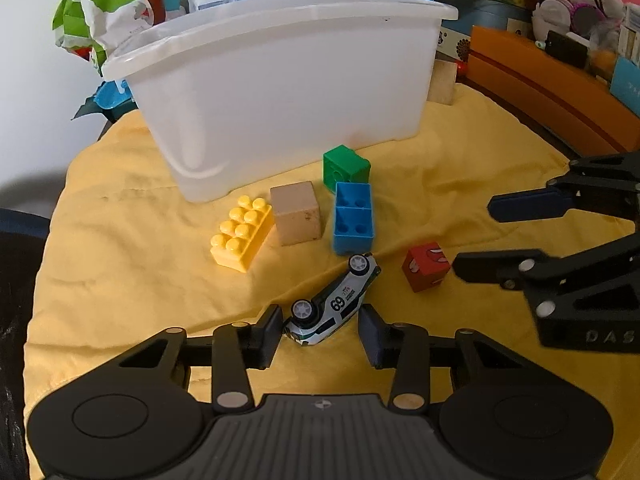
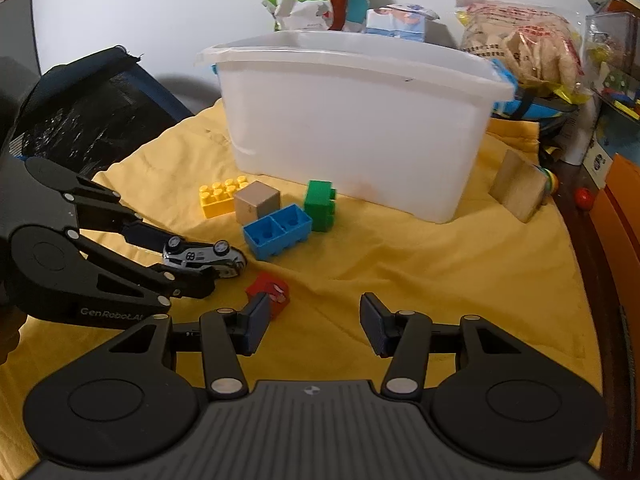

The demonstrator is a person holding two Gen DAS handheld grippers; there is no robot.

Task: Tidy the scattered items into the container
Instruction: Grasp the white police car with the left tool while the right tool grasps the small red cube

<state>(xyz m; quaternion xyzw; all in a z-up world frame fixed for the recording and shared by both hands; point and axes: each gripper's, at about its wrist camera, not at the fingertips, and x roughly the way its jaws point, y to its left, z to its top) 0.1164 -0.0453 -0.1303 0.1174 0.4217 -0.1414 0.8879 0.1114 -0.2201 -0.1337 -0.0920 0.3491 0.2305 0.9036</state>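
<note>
Straddling a toy car with the left gripper, jaws partly spread to either side of it. Lying on its side on the yellow cloth, wheels showing, nose toward six o'clock in the left wrist view. Touching the car's nose with the left pad, sitting just beside its flank with the right pad; cannot tell whether truly pinched or merely bracketed.

Holding the right gripper low over the cloth at three o'clock of the car, jaws spread on nothing. Just past the tip of its left finger, at eleven o'clock of the gap: a red cube, touching neither pad as far as can be seen.

Standing at twelve o'clock, upright on the cloth: the white container, inside hidden. Gathered near its front wall, between it and the car: a yellow brick, a wooden cube just beside it, a blue brick with hollows up, and a green brick touching the blue one's far end. Resting off the container's three o'clock end: another wooden block.
</note>
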